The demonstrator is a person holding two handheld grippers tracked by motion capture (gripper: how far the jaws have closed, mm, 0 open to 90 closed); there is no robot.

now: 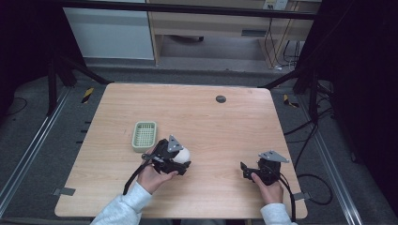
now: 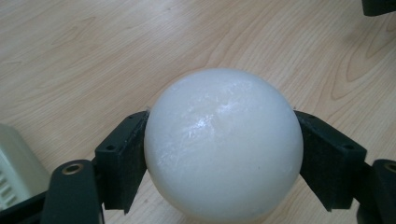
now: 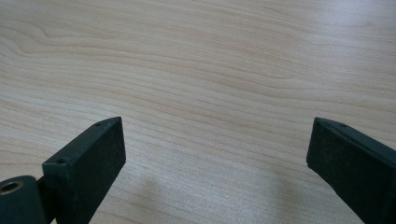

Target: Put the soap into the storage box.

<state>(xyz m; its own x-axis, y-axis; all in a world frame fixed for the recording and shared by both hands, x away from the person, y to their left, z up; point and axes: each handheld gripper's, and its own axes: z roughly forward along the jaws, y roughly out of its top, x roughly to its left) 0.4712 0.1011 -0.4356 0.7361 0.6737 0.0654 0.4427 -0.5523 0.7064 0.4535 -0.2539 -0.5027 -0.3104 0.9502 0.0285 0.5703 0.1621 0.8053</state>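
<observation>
A smooth white ball [image 2: 223,144] sits clamped between the two black jaws of my left gripper [image 2: 222,161], just above the wooden table. From the high view the ball [image 1: 182,153] shows at the tip of the left gripper [image 1: 180,159], a little right of a pale green basket [image 1: 144,136]. My right gripper [image 1: 244,169] rests low over the table near the front right, held by a hand. Its jaws stand wide apart in the right gripper view [image 3: 215,154], with bare wood between them.
The green basket's corner [image 2: 14,172] peeks in at the lower left of the left gripper view. A dark round grommet [image 1: 220,99] sits in the table [image 1: 206,117] near its far edge. Cables and metal rails run along the floor on both sides.
</observation>
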